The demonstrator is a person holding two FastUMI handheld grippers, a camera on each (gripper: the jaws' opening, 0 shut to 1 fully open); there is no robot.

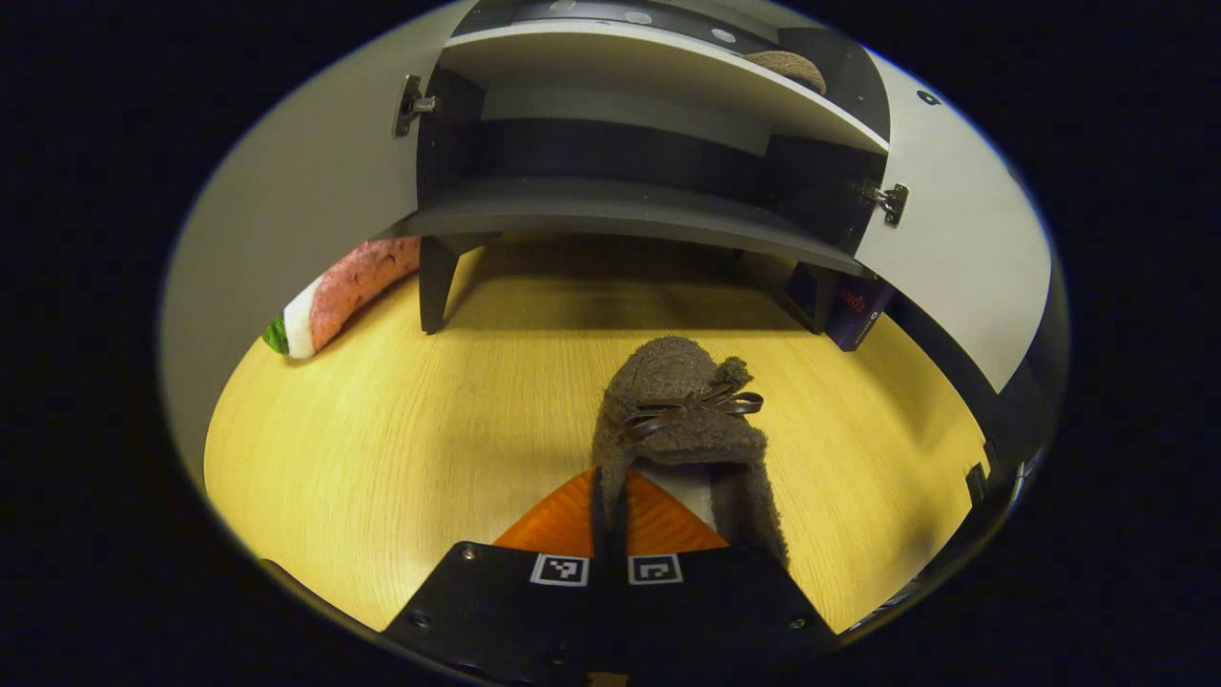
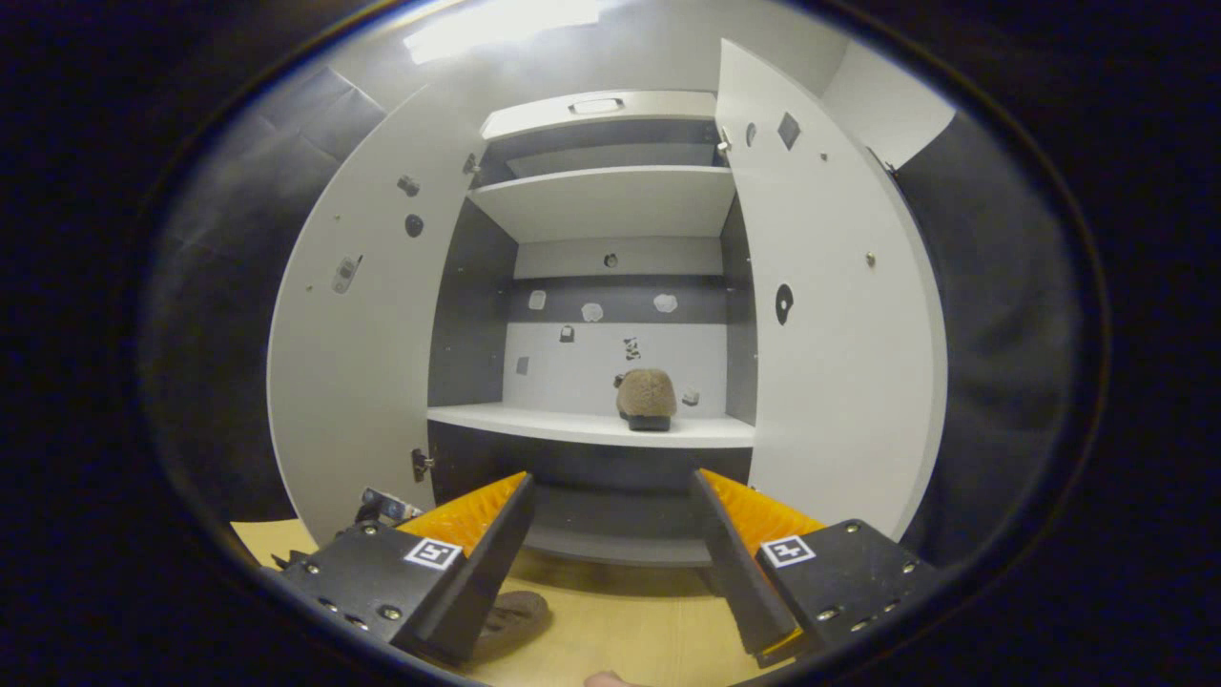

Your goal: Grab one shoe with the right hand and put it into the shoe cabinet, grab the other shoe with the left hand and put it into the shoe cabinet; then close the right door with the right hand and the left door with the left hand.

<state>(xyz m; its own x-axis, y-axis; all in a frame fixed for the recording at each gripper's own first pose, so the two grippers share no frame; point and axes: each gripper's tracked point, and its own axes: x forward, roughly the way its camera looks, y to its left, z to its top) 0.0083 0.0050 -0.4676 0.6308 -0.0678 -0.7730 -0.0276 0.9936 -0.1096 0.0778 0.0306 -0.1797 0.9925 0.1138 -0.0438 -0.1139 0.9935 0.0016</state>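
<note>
In the left gripper view, my left gripper (image 1: 608,487) is shut on the heel rim of a brown fuzzy shoe (image 1: 682,420) with a small bow. That shoe rests on the wooden floor in front of the shoe cabinet (image 1: 620,215). The other brown shoe (image 2: 647,396) sits on the cabinet's middle shelf (image 2: 534,423), toward its right side; its toe also peeks over that shelf as the shoe on the shelf (image 1: 787,67). My right gripper (image 2: 610,544) hangs open and holds nothing, facing the open cabinet. Part of the floor shoe (image 2: 515,615) shows behind its left finger.
Both cabinet doors stand wide open: the left door (image 2: 353,382) and the right door (image 2: 839,334). A pink and green plush thing (image 1: 343,291) lies by the cabinet's left leg. A dark purple box (image 1: 858,310) stands by the right leg.
</note>
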